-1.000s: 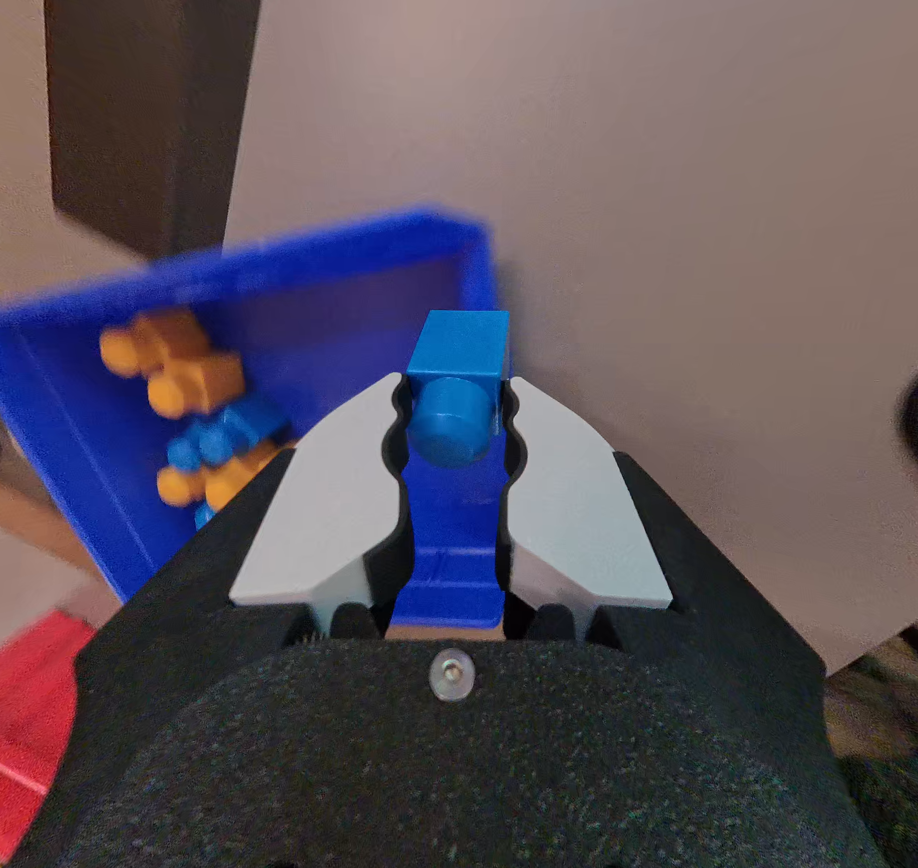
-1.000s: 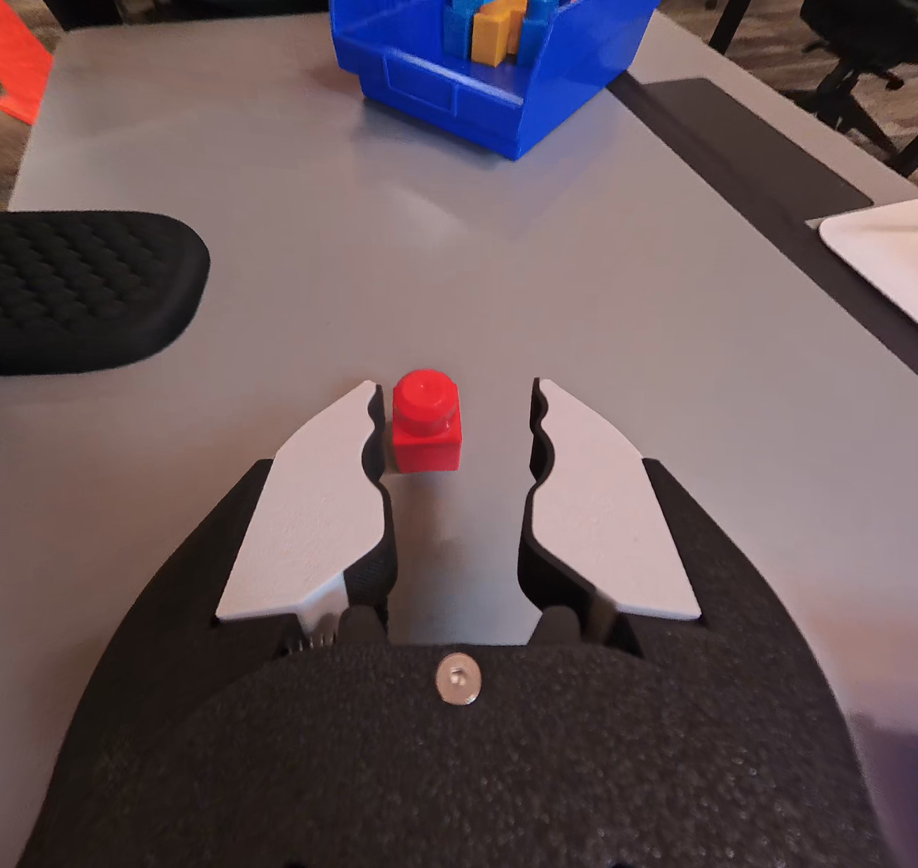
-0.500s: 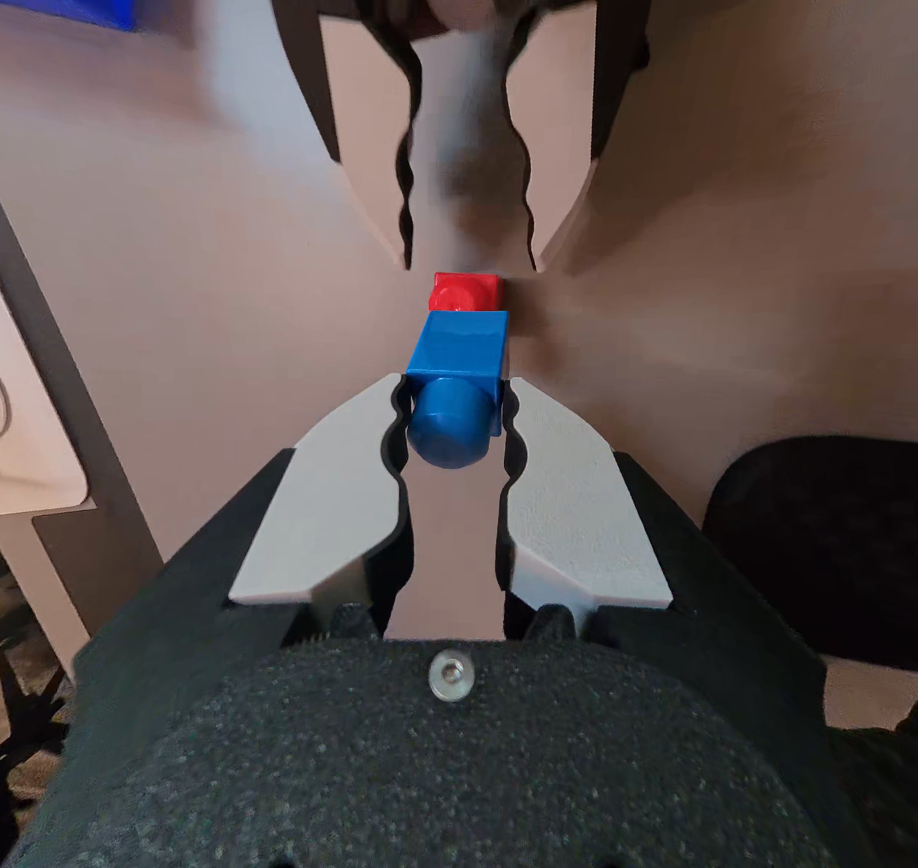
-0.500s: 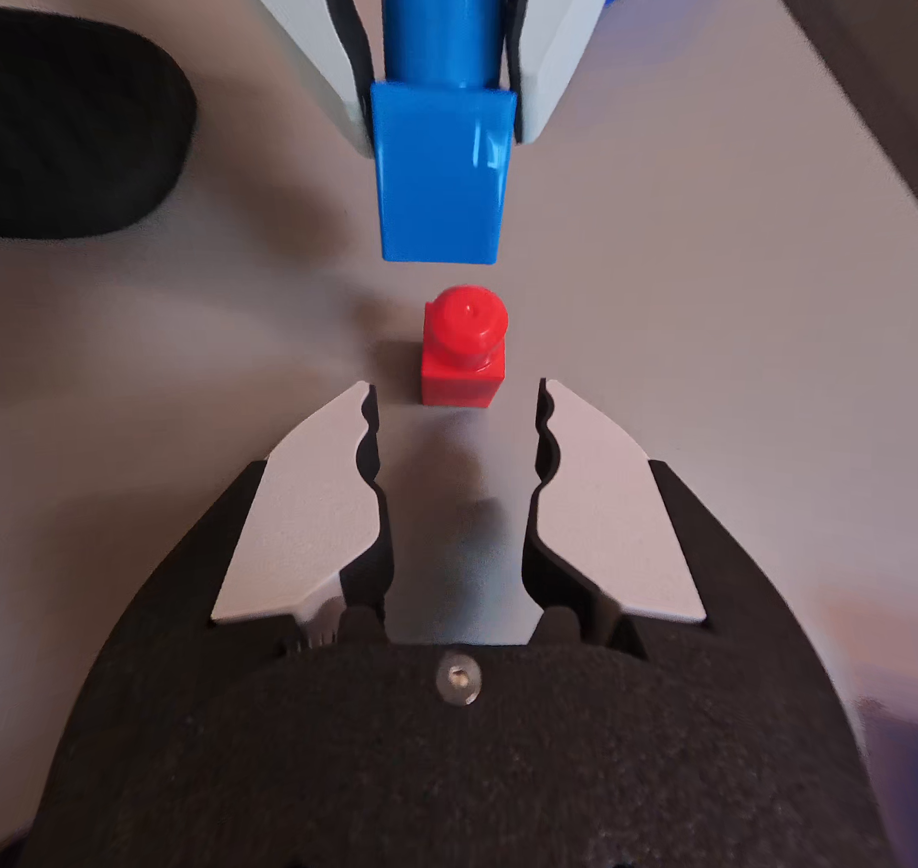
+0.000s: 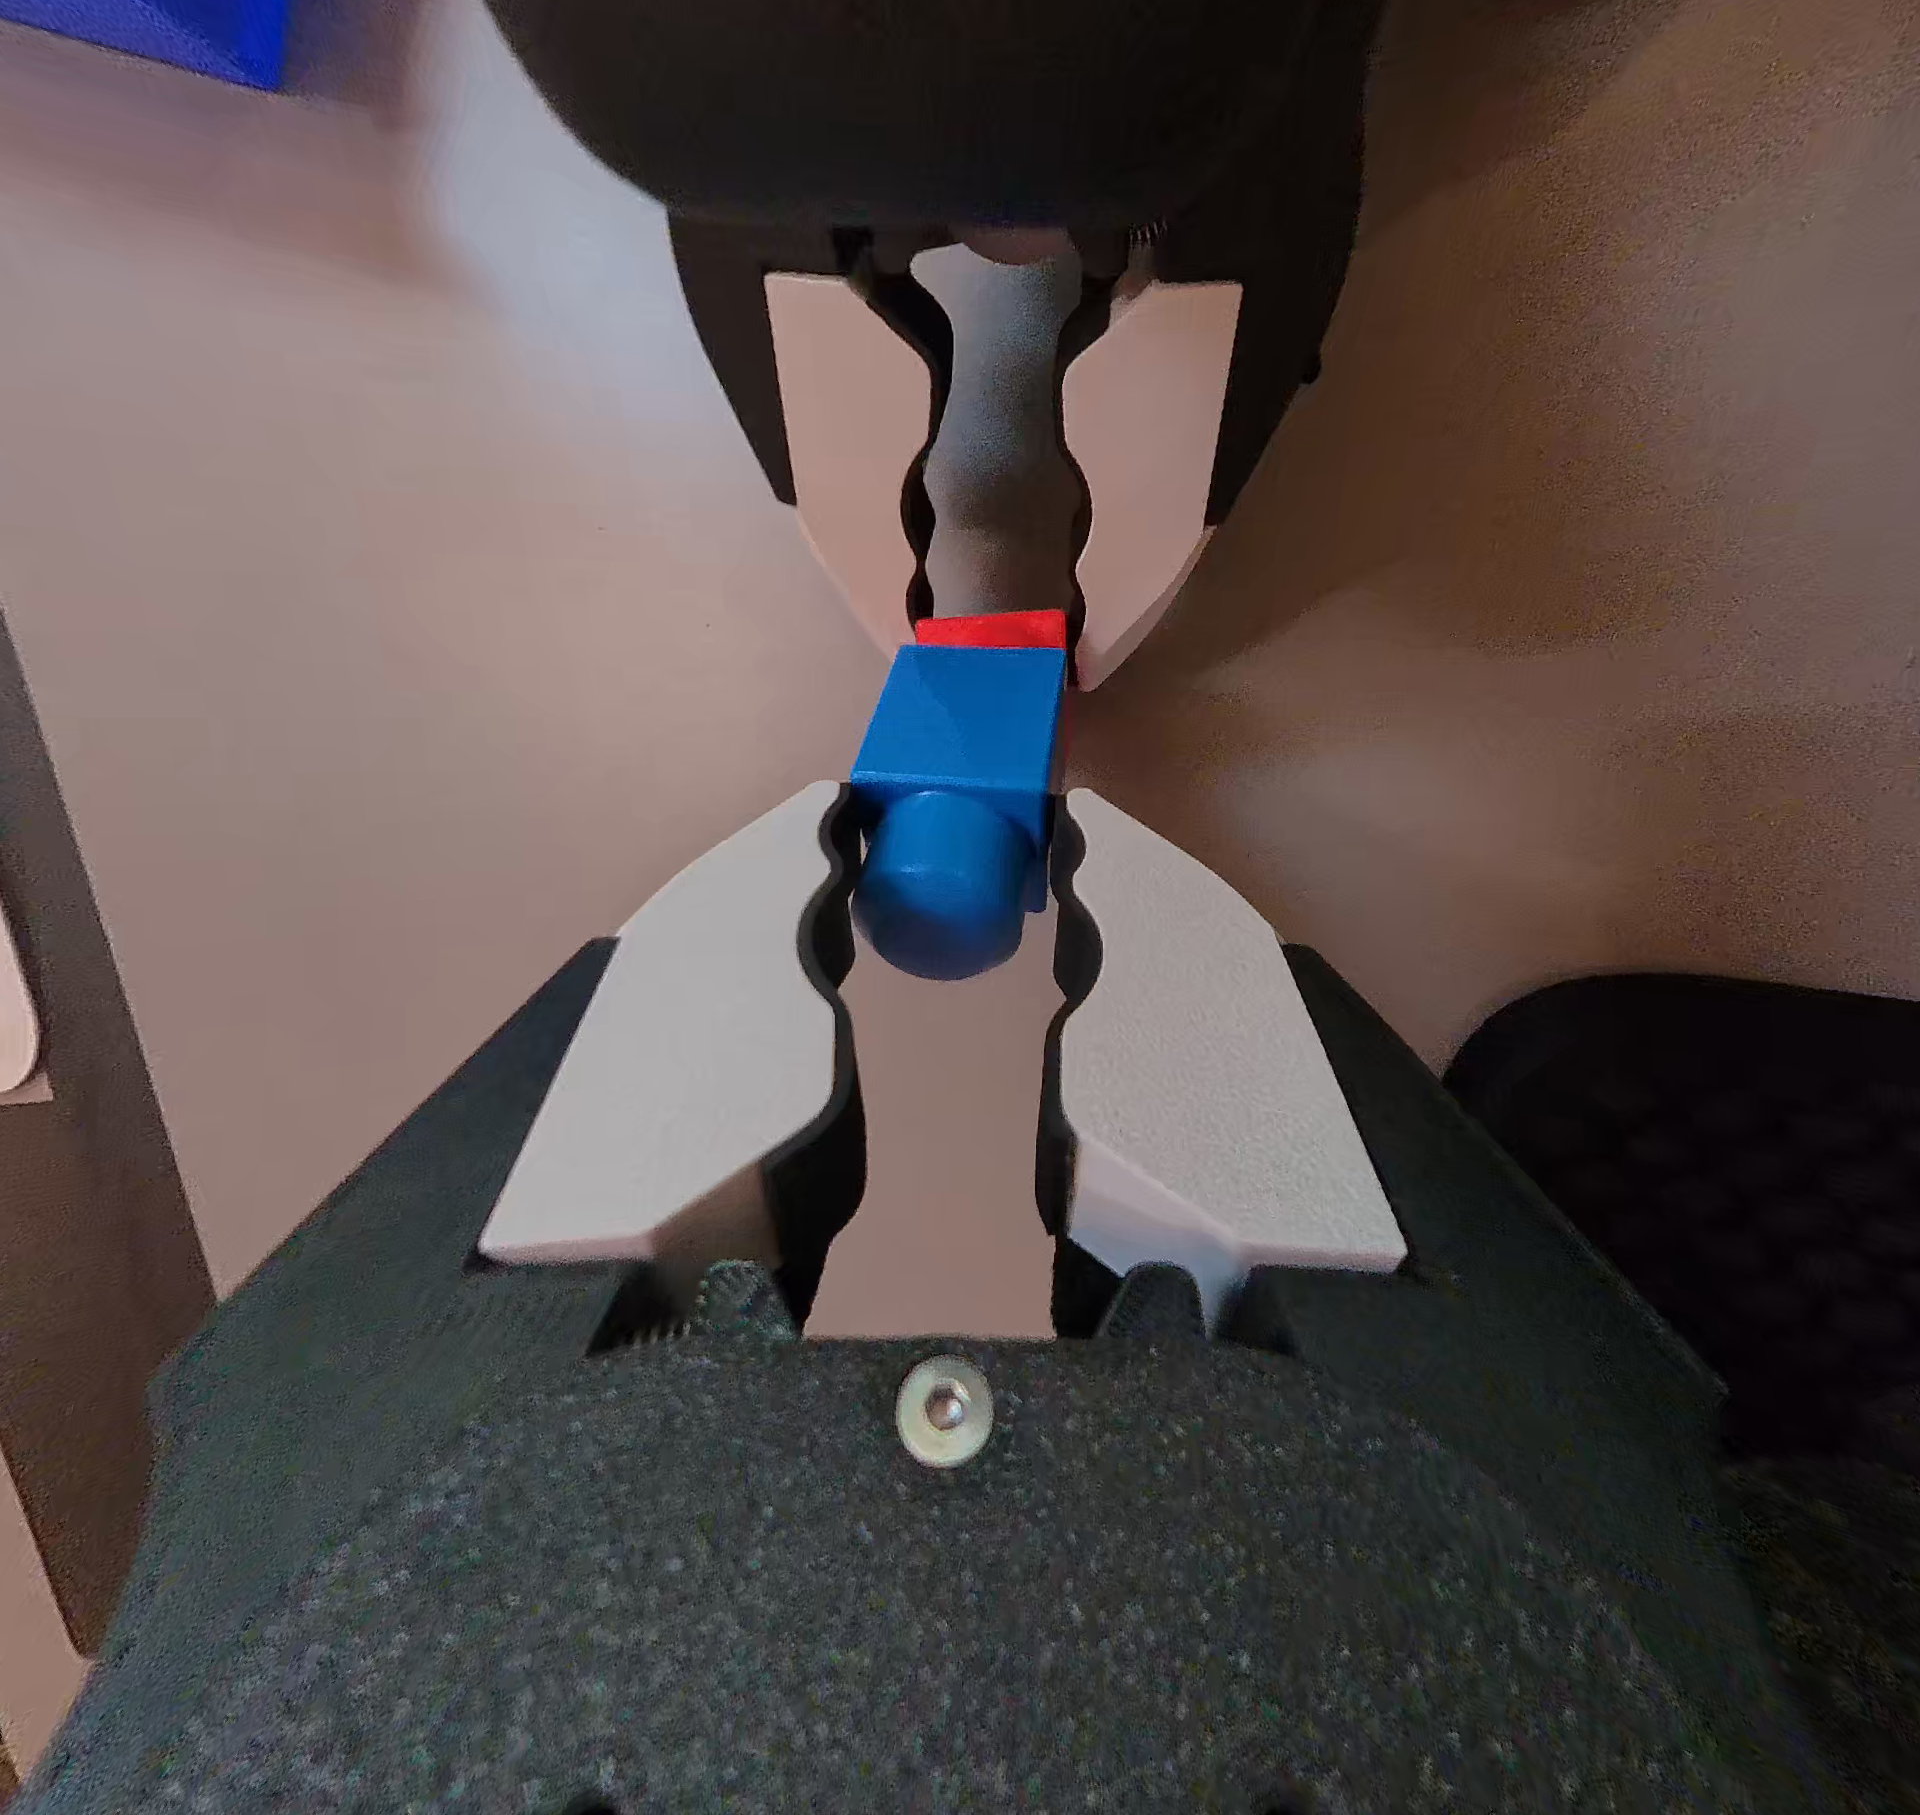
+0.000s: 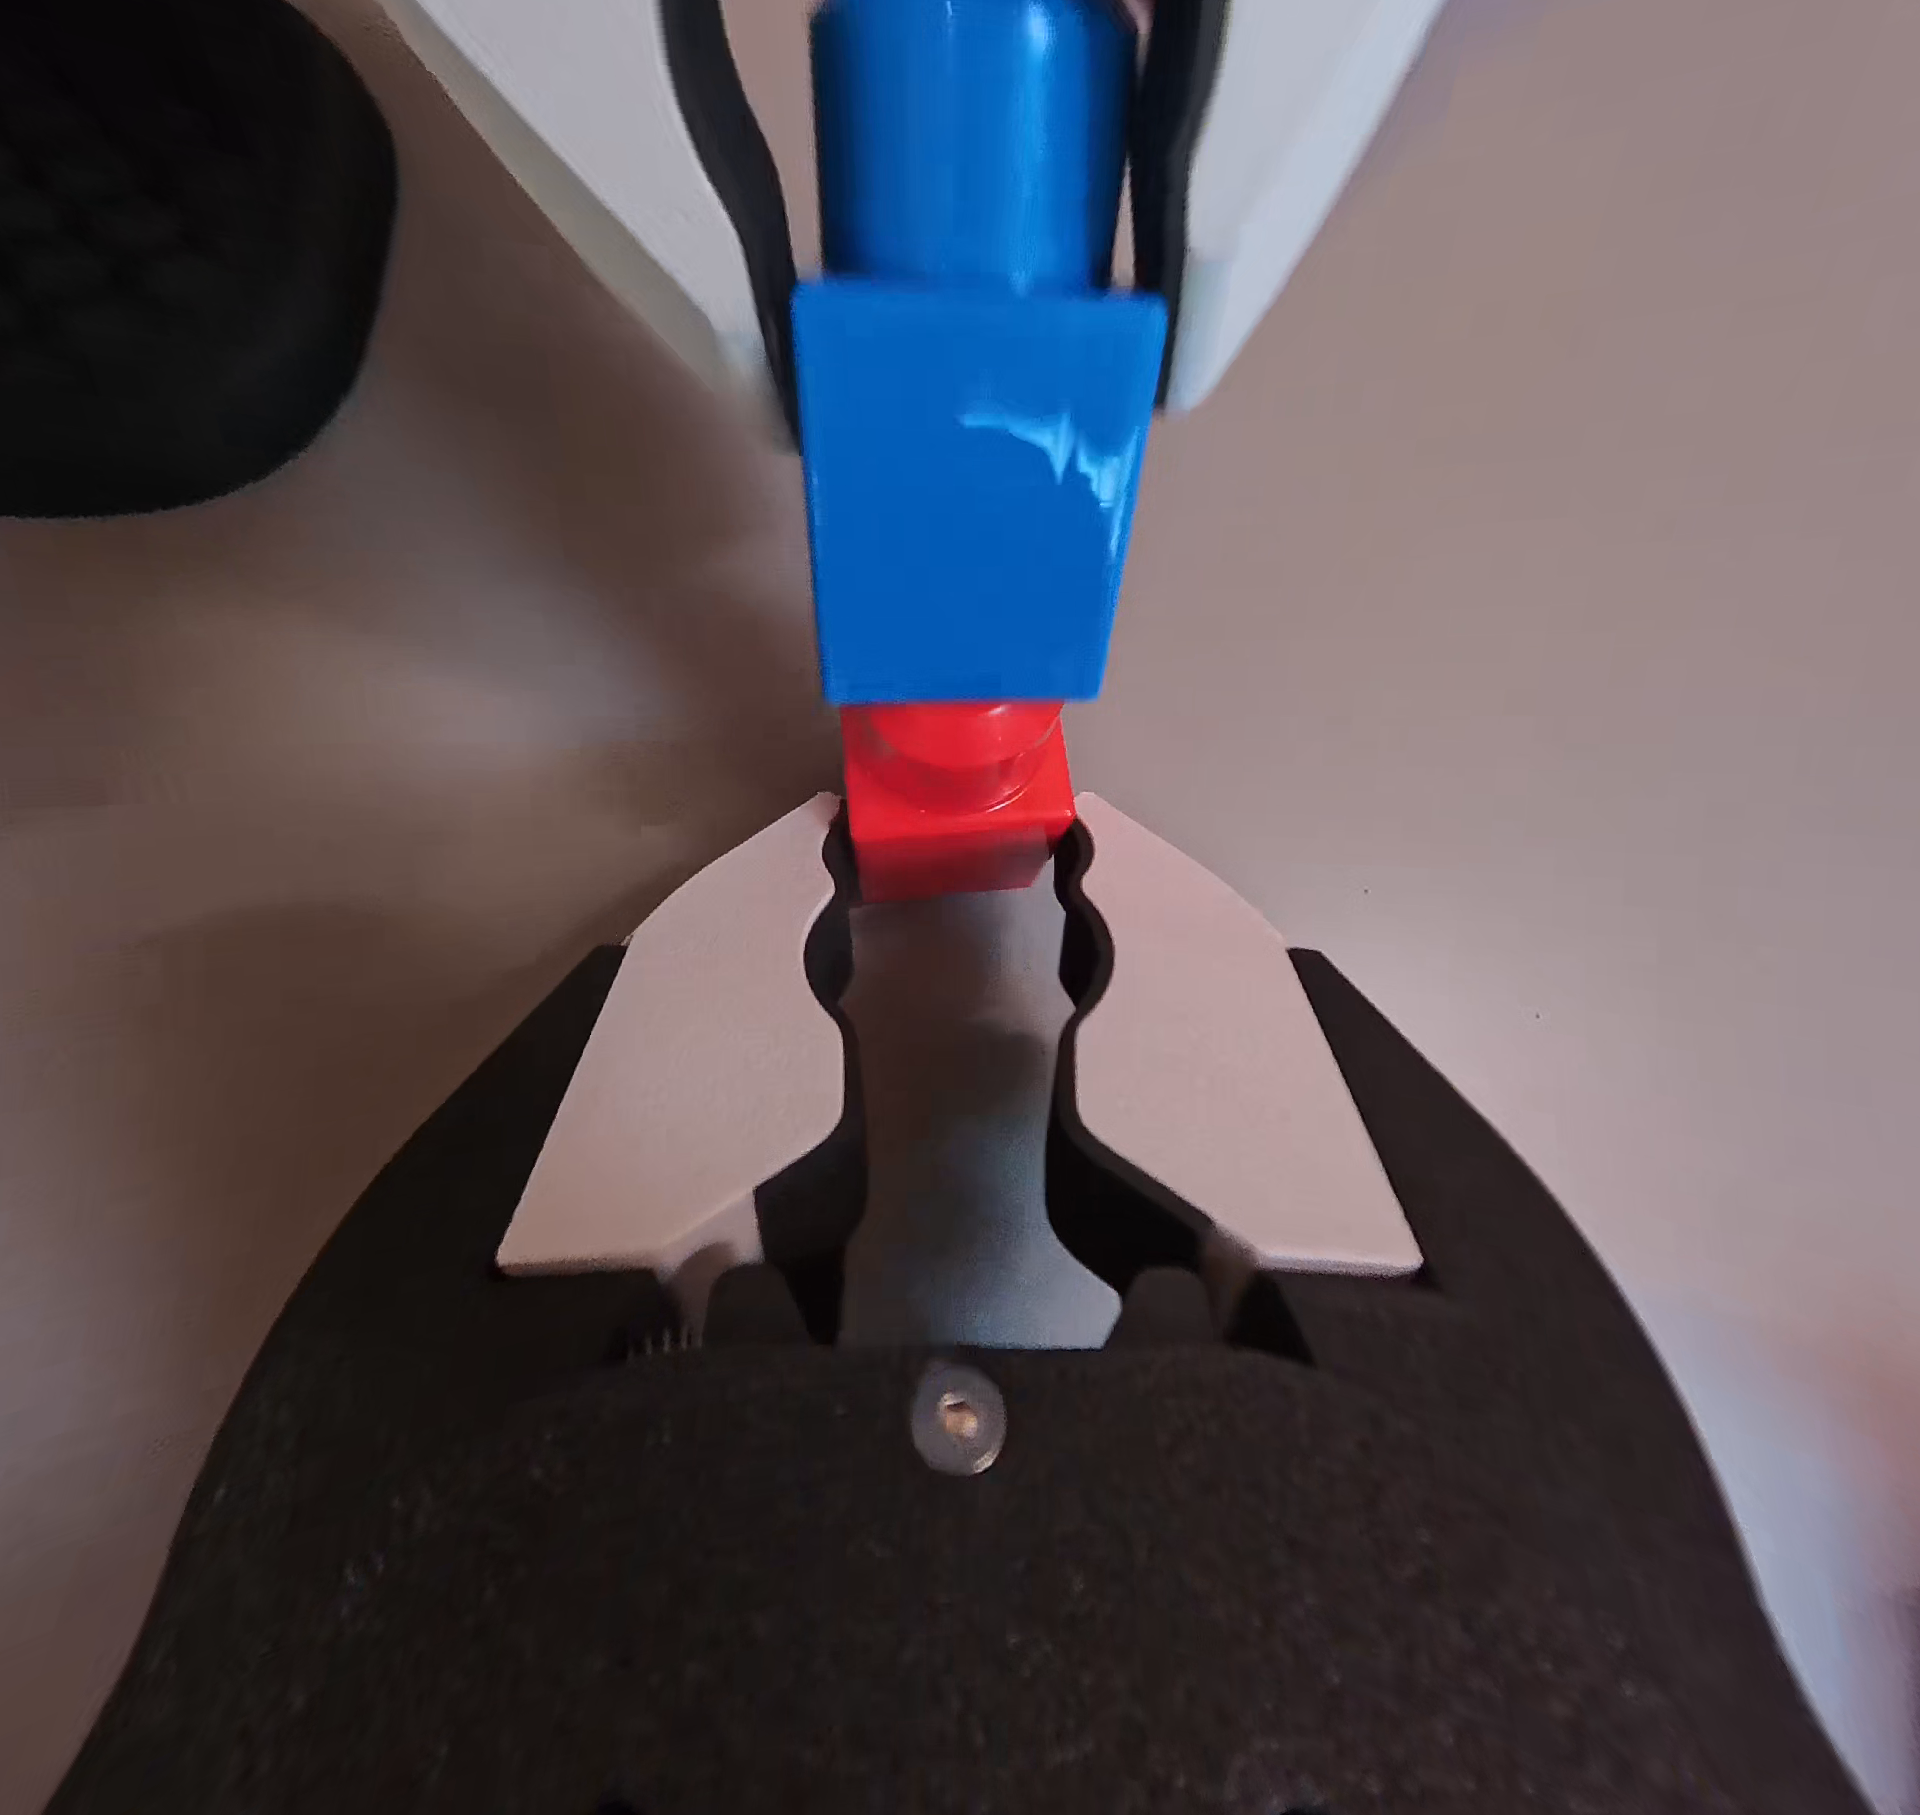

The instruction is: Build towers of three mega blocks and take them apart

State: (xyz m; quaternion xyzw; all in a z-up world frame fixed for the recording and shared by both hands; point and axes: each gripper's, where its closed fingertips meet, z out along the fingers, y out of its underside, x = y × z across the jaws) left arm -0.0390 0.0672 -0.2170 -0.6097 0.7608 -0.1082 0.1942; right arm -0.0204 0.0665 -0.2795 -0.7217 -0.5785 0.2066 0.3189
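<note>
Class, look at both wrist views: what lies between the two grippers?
In both views: the blue plastic block held by the left gripper, above the red plastic block.

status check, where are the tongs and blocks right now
Left tongs shut on blue block. Right tongs shut on red block. Blue sits over red's stud. Nothing in the way.

A blue block [image 6: 971, 508] tops a red block [image 6: 951, 840]; the table [image 6: 1507, 726] is plain grey.

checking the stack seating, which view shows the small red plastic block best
The right wrist view: the small red plastic block shows its stud and front face under the blue plastic block, gripped at the right gripper tips. The left wrist view shows only a red sliver behind the blue block.
</note>
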